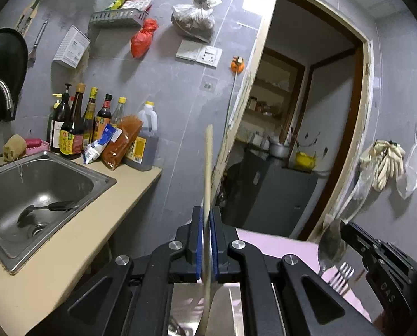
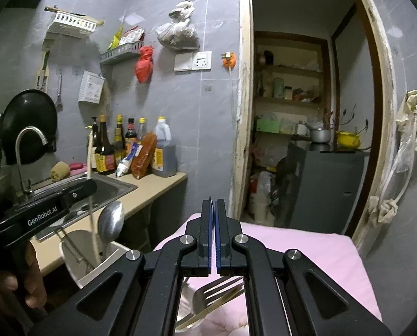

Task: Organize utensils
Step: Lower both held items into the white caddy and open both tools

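Note:
My left gripper [image 1: 207, 215] is shut on a pale wooden chopstick [image 1: 207, 168] and holds it upright. In the right wrist view the chopstick [image 2: 90, 173] reaches down into a steel utensil holder [image 2: 77, 254], beside a steel spoon [image 2: 112, 222] standing bowl-up in it. The spoon [image 1: 332, 240] also shows in the left wrist view, with a fork [image 1: 341, 275] below it. My right gripper [image 2: 214, 204] is shut and empty above the pink cloth [image 2: 306, 249]. A fork [image 2: 216, 288] and a chopstick [image 2: 208, 308] lie beneath it.
A steel sink [image 1: 9, 193] holds a black ladle [image 1: 46, 208], set in a beige counter [image 1: 77, 246]. Sauce bottles [image 1: 74, 123] stand along the wall. A faucet [image 2: 26, 151] and black pan [image 2: 29, 123] are at left. An open doorway [image 2: 306, 112] lies to the right.

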Demonstrator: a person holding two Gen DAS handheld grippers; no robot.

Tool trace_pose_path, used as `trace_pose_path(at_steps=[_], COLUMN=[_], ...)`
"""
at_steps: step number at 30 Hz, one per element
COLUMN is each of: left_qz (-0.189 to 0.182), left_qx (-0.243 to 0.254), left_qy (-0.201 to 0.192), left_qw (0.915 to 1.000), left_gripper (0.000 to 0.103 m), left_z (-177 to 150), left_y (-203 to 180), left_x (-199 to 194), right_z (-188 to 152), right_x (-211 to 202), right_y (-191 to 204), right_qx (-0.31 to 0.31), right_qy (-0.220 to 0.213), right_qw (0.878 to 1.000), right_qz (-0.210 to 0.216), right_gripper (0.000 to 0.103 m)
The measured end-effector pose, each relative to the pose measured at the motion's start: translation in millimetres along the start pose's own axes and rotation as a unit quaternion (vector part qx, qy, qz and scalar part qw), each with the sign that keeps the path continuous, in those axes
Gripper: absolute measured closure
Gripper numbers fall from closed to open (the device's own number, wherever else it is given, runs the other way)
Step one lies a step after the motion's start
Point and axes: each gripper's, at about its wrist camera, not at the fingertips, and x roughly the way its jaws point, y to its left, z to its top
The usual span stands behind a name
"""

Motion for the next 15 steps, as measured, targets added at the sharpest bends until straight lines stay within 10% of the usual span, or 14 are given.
trace_pose_path(at_steps=[15], left_qz=[0.017], left_qx=[0.005], left_qy=[0.045], left_qw=[0.9988], left_gripper=[0.046], left_z=[13.0], left_y=[-11.5], left_x=[-30.5], right_z=[11.5], right_x=[-33.9], right_y=[-29.1], right_qx=[0.039], right_qy=[0.002], right_qw=[0.999], right_qz=[0.018], right_gripper=[0.100])
